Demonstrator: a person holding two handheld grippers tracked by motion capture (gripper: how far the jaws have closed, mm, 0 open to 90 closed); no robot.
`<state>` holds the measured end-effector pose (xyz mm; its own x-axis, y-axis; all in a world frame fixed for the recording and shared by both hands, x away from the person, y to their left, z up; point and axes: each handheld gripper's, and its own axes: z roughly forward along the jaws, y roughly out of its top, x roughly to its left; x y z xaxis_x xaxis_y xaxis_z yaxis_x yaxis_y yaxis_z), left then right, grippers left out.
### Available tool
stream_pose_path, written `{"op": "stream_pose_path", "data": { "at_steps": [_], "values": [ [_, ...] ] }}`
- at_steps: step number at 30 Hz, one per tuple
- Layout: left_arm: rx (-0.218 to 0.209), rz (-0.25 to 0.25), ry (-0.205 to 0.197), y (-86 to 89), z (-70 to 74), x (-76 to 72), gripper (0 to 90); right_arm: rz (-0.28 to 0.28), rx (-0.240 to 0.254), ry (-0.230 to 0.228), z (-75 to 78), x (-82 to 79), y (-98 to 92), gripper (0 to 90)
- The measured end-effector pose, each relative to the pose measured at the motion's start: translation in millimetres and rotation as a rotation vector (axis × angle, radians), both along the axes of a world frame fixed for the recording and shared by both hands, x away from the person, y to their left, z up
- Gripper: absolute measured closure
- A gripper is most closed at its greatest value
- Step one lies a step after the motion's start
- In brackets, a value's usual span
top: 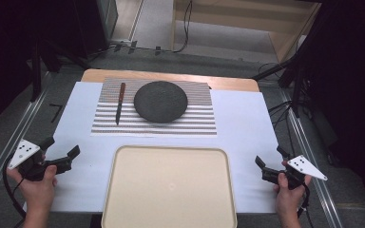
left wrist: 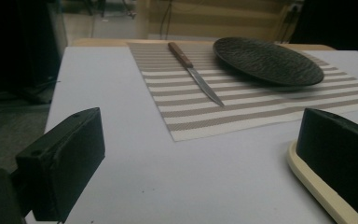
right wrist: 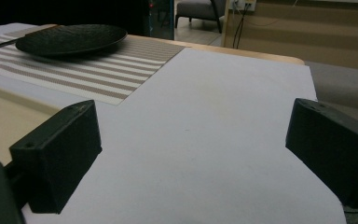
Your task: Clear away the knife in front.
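Observation:
A dark round plate (top: 160,101) (left wrist: 266,60) (right wrist: 70,39) rests on a striped placemat (top: 154,124) (left wrist: 205,112) (right wrist: 88,72) at the far middle of the table. A knife with a brown handle (top: 120,102) (left wrist: 195,73) lies on the mat left of the plate. A cream tray (top: 168,185) (left wrist: 324,196) sits bare at the near edge. My left gripper (top: 60,151) (left wrist: 191,158) rests at the near left, jaws wide apart with nothing between them. At the near right my right gripper (top: 270,157) (right wrist: 191,158) is open too, over bare white tabletop.
White sheet (top: 247,128) covers the wooden table (top: 171,78). Metal rails (top: 9,137) run along both sides on the grey floor. Dark stands and cables stand beyond the table's far corners.

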<state>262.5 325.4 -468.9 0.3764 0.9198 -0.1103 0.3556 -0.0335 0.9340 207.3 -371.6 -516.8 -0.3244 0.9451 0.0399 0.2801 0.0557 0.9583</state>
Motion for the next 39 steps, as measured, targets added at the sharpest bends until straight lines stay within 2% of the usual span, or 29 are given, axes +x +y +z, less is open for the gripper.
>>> {"op": "stream_pose_path", "data": {
  "at_steps": [9, 12, 16, 18, 28, 39],
  "values": [
    [0.038, 0.007, 0.007, -13.4, 20.9, 5.1, 1.1, 0.005, 0.003, 0.001, -0.3, 0.7, 0.6, 2.0],
    [0.045, -0.009, 0.002, -19.4, 32.8, 12.2, 1.1, 0.01, 0.002, 0.004, -0.3, 1.0, 1.0, 2.0],
    [0.055, -0.021, -0.003, -24.9, 40.6, 18.6, 1.1, 0.01, -0.003, 0.001, -0.4, 1.0, 1.4, 2.0],
    [0.051, -0.034, 0.002, -29.7, 46.3, 27.1, 1.1, 0.004, -0.005, -0.001, -0.5, 0.4, 1.3, 2.0],
    [0.051, -0.06, 0.011, -43.8, 56.2, 53.2, 1.1, 0.002, -0.02, 0.001, -0.8, 0.8, 3.2, 2.0],
    [0.045, -0.07, 0.036, -51.1, 65.1, 80.9, 1.1, 0.002, -0.017, 0.0, -0.8, 0.7, 3.0, 2.0]
  ]
}}
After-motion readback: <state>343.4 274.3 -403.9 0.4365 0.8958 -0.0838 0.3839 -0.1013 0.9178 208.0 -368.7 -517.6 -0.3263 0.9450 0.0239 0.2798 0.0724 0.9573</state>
